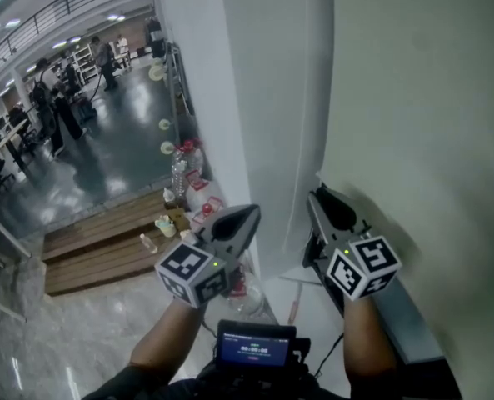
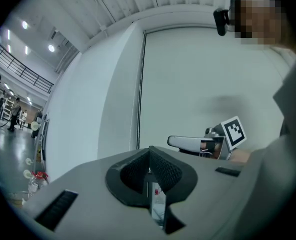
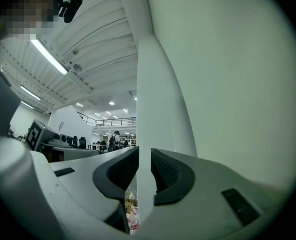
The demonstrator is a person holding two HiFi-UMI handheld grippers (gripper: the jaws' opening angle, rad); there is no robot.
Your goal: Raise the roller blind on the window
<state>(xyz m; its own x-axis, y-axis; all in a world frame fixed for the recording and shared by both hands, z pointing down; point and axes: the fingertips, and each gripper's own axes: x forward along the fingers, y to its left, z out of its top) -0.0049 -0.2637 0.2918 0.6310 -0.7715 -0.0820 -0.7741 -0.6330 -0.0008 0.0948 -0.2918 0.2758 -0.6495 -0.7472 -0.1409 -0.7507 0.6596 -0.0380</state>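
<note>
Setting: window bay at the edge of a large hall with a glossy grey floor [image 1: 105,165].

1. Small black device with a lit screen [image 1: 255,344], bottom centre of the head view, nearest the person.
2. Left gripper [image 1: 251,215], grey with a marker cube, lower centre. Jaws pressed together, nothing between them.
3. Right gripper [image 1: 317,197], same make, just right of it. Jaws apart; a white vertical strip shows in the gap. Whether that is the blind's edge or the frame behind cannot be told, and the pads do not look to press on it.
4. Off-white fabric roller blind [image 1: 421,123], lowered, filling the right half of the frame.
5. Thin dark vertical chain or cord [image 2: 140,94] along the blind's near edge, long axis straight up and down. By my reading, the right gripper is nearer and aimed at that edge.
6. White square pillar [image 1: 230,98], centre.
7. Low brown wooden platform [image 1: 105,240] with clear plastic bottles [image 1: 180,169], left.
8. People [image 1: 63,98], upper left.
</note>
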